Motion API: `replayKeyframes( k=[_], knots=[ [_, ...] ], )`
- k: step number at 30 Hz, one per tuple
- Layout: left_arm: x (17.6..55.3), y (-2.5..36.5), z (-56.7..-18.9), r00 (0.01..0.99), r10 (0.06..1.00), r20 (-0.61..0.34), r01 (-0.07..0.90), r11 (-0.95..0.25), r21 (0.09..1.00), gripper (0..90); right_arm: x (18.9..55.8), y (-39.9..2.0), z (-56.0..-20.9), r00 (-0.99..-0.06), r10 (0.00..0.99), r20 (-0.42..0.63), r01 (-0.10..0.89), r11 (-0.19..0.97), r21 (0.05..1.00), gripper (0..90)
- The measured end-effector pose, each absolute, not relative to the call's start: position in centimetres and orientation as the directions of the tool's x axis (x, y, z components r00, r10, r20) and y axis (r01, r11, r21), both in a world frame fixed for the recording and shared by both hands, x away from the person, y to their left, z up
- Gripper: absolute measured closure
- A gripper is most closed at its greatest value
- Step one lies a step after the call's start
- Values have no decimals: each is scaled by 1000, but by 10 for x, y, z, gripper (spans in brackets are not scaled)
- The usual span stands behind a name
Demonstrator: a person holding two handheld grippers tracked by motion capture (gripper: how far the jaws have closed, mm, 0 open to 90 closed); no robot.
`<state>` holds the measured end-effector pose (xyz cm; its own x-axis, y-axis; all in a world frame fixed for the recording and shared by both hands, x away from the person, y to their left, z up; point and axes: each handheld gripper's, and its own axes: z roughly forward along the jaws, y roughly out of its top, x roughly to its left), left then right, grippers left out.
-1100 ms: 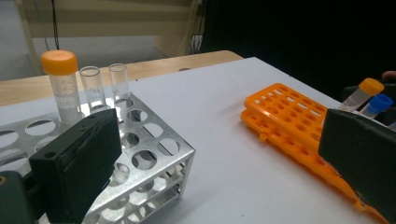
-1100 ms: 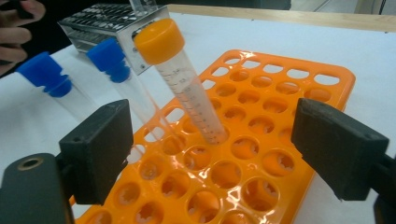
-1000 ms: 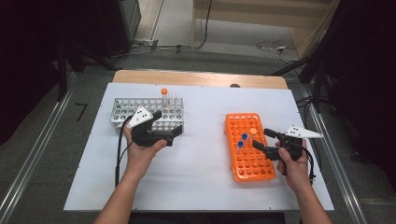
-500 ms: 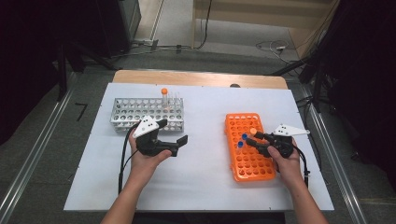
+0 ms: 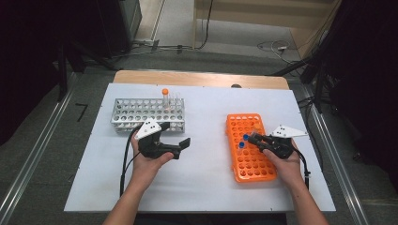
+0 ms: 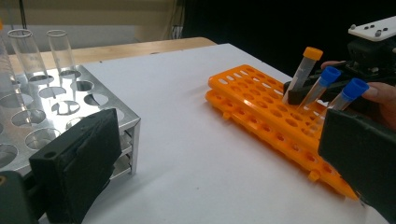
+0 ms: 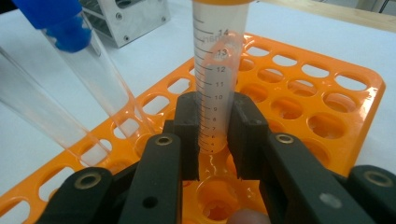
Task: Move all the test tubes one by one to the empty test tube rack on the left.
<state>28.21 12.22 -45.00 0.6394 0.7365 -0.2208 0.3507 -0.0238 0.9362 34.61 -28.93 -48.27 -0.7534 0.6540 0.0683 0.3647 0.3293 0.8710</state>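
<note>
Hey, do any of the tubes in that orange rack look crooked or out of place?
Yes. The two blue-capped tubes lean sideways in the orange rack instead of standing straight. The orange-capped tube, gripped by the right tongs, stands upright.

left forearm: enters from the bottom edge, angled up and slightly right.
left hand: cupped under its tool, palm up.
left black two-jaw gripper: points right, held level above the table; jaws stand wide apart with nothing between them.
right forearm: comes in from the lower right, angled up and left.
right hand: wrapped around its tool from behind.
right black two-jaw gripper: points left; jaws have just been closing and now clamp something between the pads.
</note>
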Motion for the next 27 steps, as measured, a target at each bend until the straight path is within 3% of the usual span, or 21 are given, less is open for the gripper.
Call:
replayKeyframes(
  k=[14, 27],
  knots=[
    [277, 125, -443, 655, 723, -219, 336, -19, 942, 0, 333, -296, -452, -729, 678, 92, 350, 254, 902, 723],
    [272, 121, -434, 681, 700, -215, 319, -19, 948, 2, 314, -302, -443, -758, 643, 109, 354, 266, 897, 724]
  ],
)
